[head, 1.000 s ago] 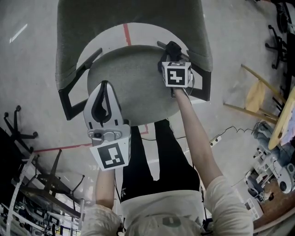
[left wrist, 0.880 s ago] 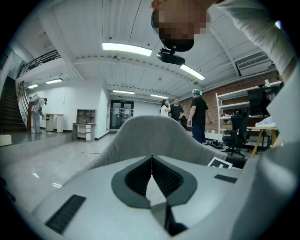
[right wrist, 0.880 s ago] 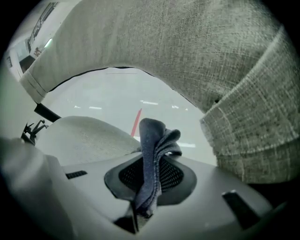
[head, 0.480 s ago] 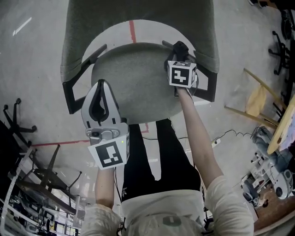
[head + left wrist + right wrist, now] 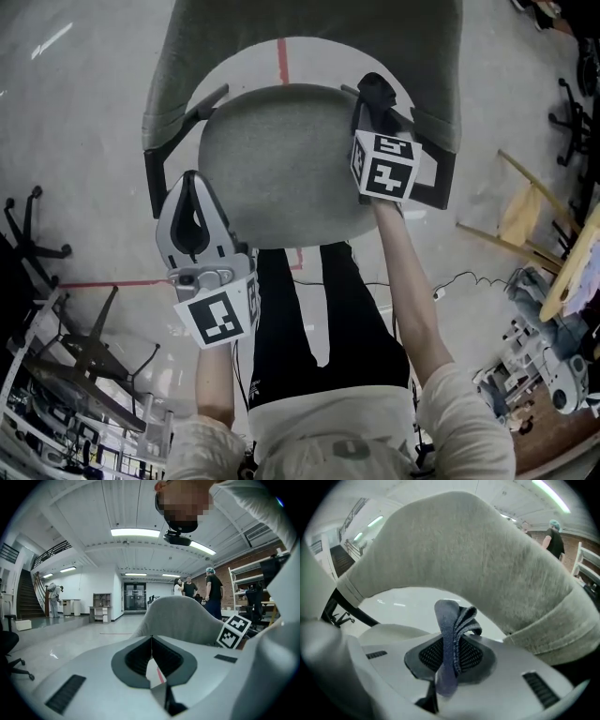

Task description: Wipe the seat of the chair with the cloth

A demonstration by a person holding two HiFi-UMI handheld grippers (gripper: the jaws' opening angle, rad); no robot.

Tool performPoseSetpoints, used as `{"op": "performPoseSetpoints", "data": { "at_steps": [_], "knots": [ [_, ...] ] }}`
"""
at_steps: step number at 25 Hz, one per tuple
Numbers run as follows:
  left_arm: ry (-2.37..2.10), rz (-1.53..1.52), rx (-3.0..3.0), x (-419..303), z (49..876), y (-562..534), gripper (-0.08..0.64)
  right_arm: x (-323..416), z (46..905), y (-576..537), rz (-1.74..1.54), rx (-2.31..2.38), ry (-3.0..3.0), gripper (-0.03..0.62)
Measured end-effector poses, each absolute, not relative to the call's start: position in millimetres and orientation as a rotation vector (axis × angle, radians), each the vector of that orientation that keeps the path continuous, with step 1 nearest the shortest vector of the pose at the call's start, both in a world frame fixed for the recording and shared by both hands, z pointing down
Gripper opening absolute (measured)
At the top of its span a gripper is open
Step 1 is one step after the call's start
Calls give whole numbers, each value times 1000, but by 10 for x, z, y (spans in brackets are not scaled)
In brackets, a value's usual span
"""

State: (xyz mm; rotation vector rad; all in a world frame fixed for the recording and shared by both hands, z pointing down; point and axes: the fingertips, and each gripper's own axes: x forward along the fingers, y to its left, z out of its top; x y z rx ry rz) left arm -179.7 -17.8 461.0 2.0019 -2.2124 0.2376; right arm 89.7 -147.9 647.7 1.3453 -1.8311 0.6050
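Observation:
The grey upholstered chair seat (image 5: 281, 159) lies below me, with its curved backrest (image 5: 309, 28) at the top of the head view. My right gripper (image 5: 371, 94) hangs over the seat's far right edge, beside the black armrest (image 5: 441, 178), and is shut on a blue cloth (image 5: 452, 634) that sticks up between its jaws, close under the backrest (image 5: 487, 555). My left gripper (image 5: 191, 178) is shut with nothing in it and hovers just off the seat's near left edge. In the left gripper view, its jaws meet in front of the backrest (image 5: 180, 616).
A white round disc (image 5: 248, 66) and a red tape line (image 5: 281, 58) show on the floor under the chair. Black chair bases (image 5: 33, 239) stand at left, a yellow wooden frame (image 5: 520, 202) at right. A cable and power strip (image 5: 439, 292) lie near my legs. People (image 5: 190, 588) stand far off.
The right gripper with the cloth has shifted right and further back along the seat's edge, its cube tilting. The left gripper has drifted left off the seat.

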Motion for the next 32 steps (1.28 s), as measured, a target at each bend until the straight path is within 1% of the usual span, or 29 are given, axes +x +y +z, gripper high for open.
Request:
{"op": "performPoseSetpoints", "data": {
  "at_steps": [6,9,12,15,18,23,27,32],
  "knots": [
    [-2298,229,2051,-2003,4389,-105,15,38,5626,-1384,689,1307,-2143,57],
    [-2309,272,2021,-2119,4399,-36,15,-399,5249,-1217,755,1251,-2291,57],
    [-2330,272,2007,-2246,4380,21,15,-779,4937,-994,876,1183,-2408,57],
    [-2345,279,1983,-2376,4382,83,15,-1155,4826,-724,1022,1069,-2467,57],
    [-2361,280,1958,-2492,4383,170,15,-1531,4999,-409,1134,930,-2465,57],
    [-2379,283,1942,-2669,4428,314,15,-1974,5569,12,1243,776,-2356,57],
    [-2378,297,1915,-2774,4543,405,15,-2120,6052,192,1272,735,-2257,57],
    [-2370,296,1900,-2820,4618,488,15,-2181,6563,361,1483,701,-2092,57]
  ]
}}
